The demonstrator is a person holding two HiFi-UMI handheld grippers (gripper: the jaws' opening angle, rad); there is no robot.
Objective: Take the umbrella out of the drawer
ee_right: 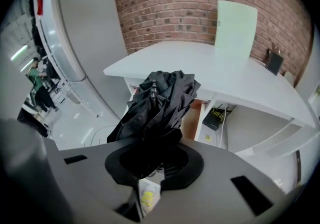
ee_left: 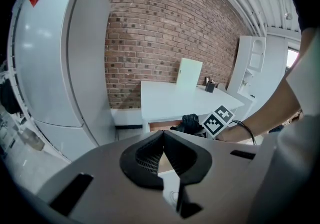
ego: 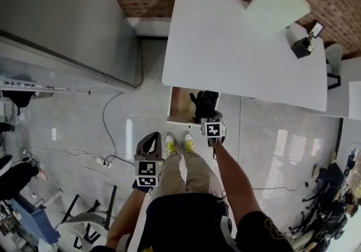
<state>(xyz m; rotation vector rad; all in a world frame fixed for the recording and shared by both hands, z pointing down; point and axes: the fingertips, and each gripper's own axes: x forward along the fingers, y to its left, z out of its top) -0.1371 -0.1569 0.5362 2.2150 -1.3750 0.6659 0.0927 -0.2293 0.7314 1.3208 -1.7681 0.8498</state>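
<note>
Our right gripper (ee_right: 152, 153) clamps the black umbrella (ee_right: 160, 100) ahead of its jaws, at the open drawer (ego: 179, 104). Our left gripper (ee_left: 162, 135) is closed, empty. We should lift straight, gripping firmly.

The person's left forearm (ego: 125, 216) and right forearm (ego: 232, 176) are both reaching forward and down. The grey two-jaw left gripper (ego: 151, 136) is hanging lower in the head view, jaws pressed together on nothing. The matching right gripper (ego: 207, 115) is pointing steeply down, its jaws clamping a folded black fabric umbrella (ee_right: 160, 102).
</note>
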